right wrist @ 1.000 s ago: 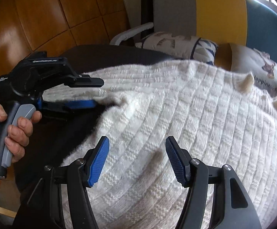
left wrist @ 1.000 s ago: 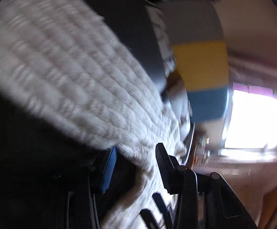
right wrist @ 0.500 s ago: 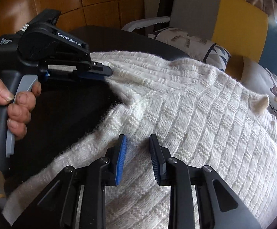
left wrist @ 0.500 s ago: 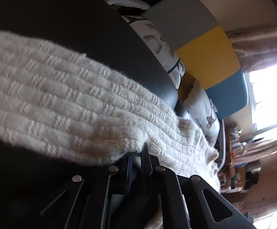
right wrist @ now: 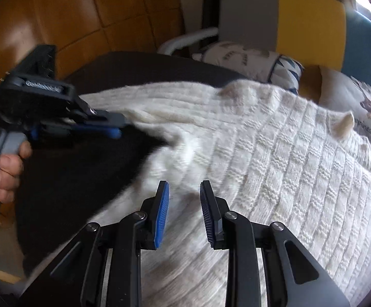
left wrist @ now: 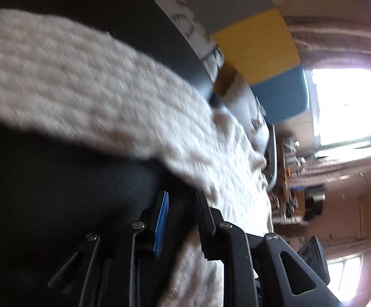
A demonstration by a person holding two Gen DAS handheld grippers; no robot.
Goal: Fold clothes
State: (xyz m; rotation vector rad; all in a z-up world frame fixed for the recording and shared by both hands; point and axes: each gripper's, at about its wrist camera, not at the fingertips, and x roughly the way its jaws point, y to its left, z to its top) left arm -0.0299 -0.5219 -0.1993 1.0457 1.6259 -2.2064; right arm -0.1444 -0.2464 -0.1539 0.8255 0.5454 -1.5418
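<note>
A cream knitted sweater (right wrist: pixel 287 166) lies spread over a black padded surface (right wrist: pixel 70 179). My right gripper (right wrist: pixel 184 186) points down onto it near its left edge, shut on a raised fold of the knit. A person's hand (right wrist: pixel 3 168) holds my left gripper (right wrist: pixel 119 129) at the left, with its tips at the sweater's edge. In the blurred left wrist view the left gripper (left wrist: pixel 182 197) has its jaws opening. Only the black surface (left wrist: pixel 57 192) shows between them, and the sweater (left wrist: pixel 83 81) starts just beyond the tips.
Behind the sweater stands a seat back in grey, yellow and blue panels (right wrist: pixel 310 23) with patterned cushions (right wrist: pixel 249 58) against it. Orange-brown wood panels (right wrist: pixel 108 12) fill the upper left. A bright window (left wrist: pixel 351 102) and cluttered shelves are at the right.
My left gripper, shut on the sweater's edge half a second ago, has let go and its jaws stand apart. My right gripper closed from wide onto the knit and has held since.
</note>
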